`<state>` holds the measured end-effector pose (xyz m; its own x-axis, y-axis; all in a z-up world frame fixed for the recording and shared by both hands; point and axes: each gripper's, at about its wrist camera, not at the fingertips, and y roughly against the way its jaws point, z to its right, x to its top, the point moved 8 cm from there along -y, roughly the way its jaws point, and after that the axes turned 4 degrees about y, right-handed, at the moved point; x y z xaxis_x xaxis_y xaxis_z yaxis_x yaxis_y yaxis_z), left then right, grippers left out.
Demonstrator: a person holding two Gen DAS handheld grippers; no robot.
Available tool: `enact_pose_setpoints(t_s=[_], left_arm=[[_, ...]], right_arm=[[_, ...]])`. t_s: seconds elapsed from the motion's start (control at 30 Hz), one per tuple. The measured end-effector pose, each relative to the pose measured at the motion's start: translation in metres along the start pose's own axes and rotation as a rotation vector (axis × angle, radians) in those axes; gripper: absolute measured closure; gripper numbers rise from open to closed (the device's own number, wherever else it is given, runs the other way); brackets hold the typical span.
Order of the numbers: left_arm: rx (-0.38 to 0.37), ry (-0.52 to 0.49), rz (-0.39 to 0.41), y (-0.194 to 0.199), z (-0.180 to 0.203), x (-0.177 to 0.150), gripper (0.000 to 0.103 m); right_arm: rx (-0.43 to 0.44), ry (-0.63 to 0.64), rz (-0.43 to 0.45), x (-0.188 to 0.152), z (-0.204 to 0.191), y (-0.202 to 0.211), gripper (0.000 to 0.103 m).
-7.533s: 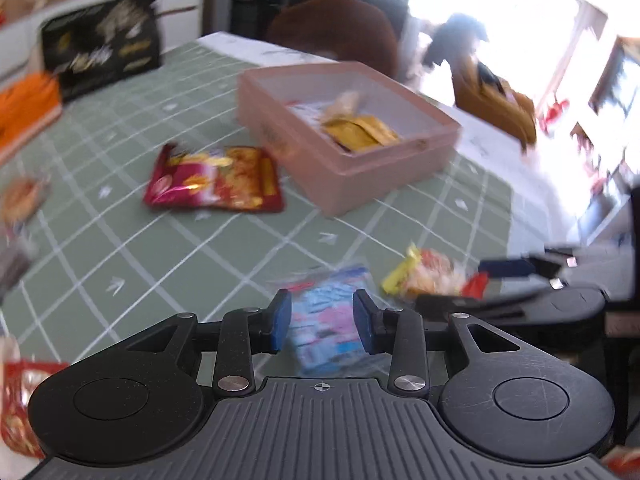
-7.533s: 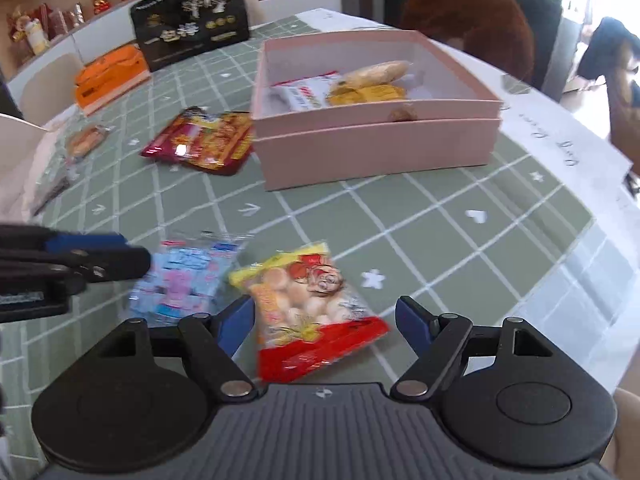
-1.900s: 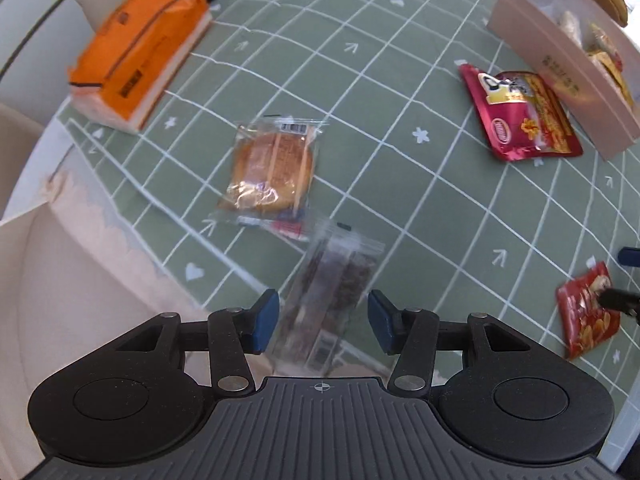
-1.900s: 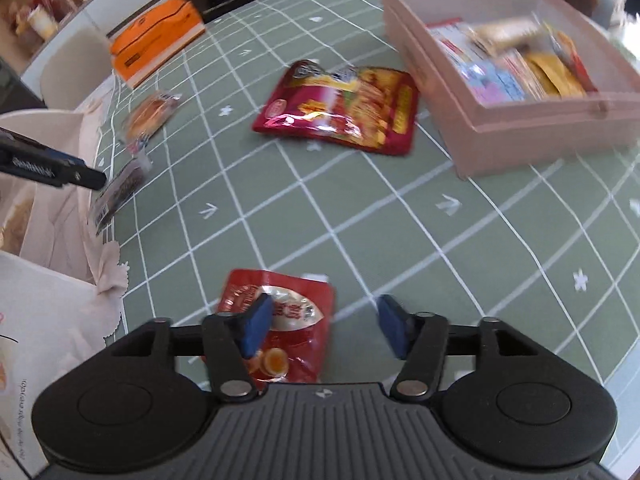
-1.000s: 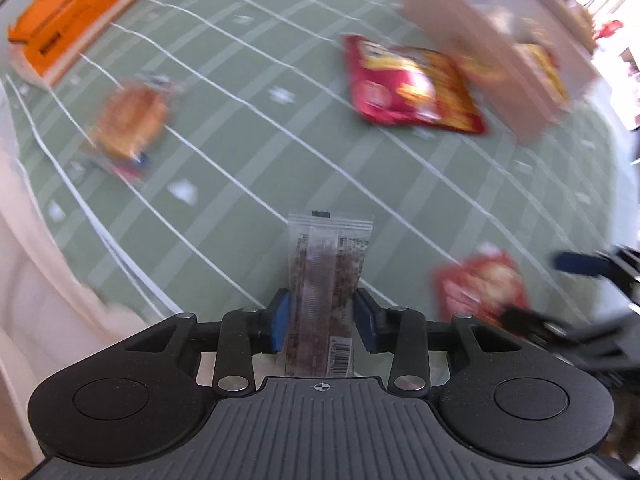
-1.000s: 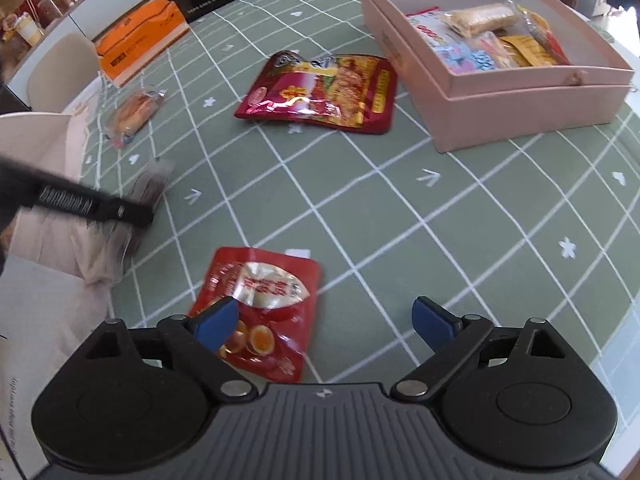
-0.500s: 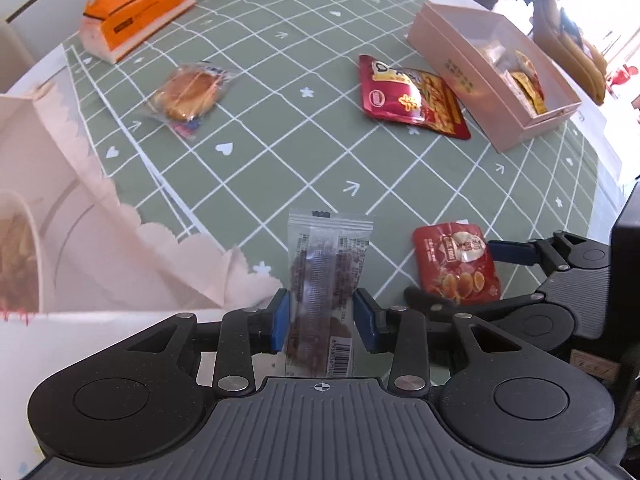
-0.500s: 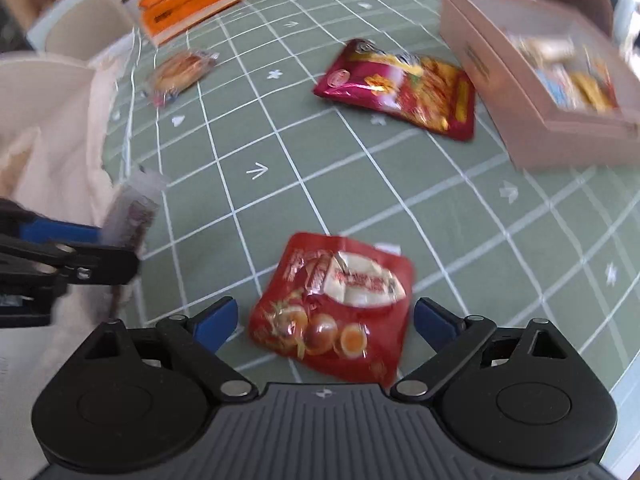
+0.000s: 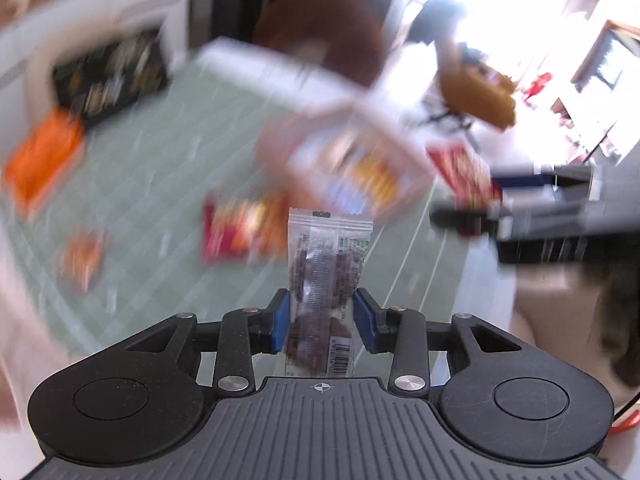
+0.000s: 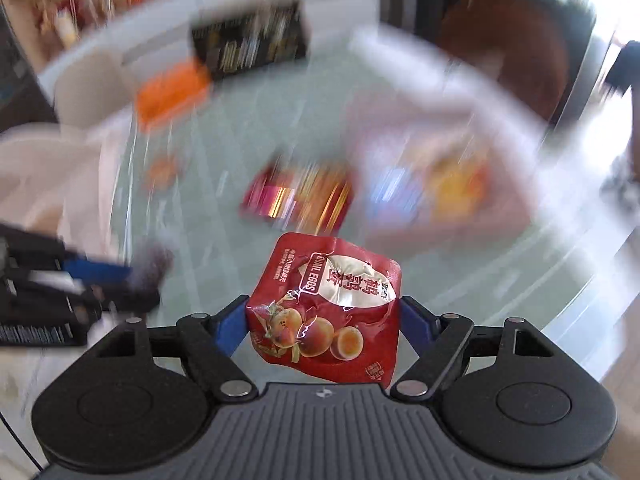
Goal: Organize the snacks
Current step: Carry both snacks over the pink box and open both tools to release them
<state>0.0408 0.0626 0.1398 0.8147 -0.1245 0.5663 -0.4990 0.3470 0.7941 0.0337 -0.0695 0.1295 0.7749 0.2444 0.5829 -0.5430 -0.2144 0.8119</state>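
Note:
My left gripper [image 9: 324, 312] is shut on a clear packet with a dark snack bar [image 9: 328, 256], held upright above the green checked table [image 9: 160, 168]. The jaws of my right gripper [image 10: 324, 316] are closing, and their blue pads press the sides of a red quail-egg pouch [image 10: 332, 300], which crumples between them and hangs off the table. A pink box [image 10: 440, 168] with several snacks inside lies ahead, blurred. A larger red snack bag [image 10: 300, 200] lies on the table in front of it. The left gripper [image 10: 120, 280] shows at the left edge of the right wrist view.
Everything beyond the grippers is motion-blurred. An orange box [image 9: 40, 160] and a black box [image 9: 108, 76] sit at the far left of the table. A small bun packet [image 9: 82, 256] lies near the left edge. A brown chair [image 9: 320, 28] stands behind the table.
Both grippers have risen from the table and swung toward the pink box. The right gripper has closed on the quail-egg pouch and lifted it. The left still holds its packet.

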Motion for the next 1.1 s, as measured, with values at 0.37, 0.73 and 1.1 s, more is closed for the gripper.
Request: enact_pose_setpoints(t_s=[0.37,0.73,1.1], left_arm=[[-0.067,-0.013,0.078,-0.032,0.079,0.105,0.062],[-0.109,0.209,0.014,-0.136,0.045,0.128,0.061],[-0.196,0.406,-0.029,-0.21,-0.016,0.092,0.056]], right_arm=[[-0.091,-0.023,0.308,0.157,0.107,0.109,0.023],[-0.047,-0.086,0.184,0.14,0.166,0.011,0.023],[-0.006,-0.137,-0.008,0.131,0.172,-0.109,0.02]])
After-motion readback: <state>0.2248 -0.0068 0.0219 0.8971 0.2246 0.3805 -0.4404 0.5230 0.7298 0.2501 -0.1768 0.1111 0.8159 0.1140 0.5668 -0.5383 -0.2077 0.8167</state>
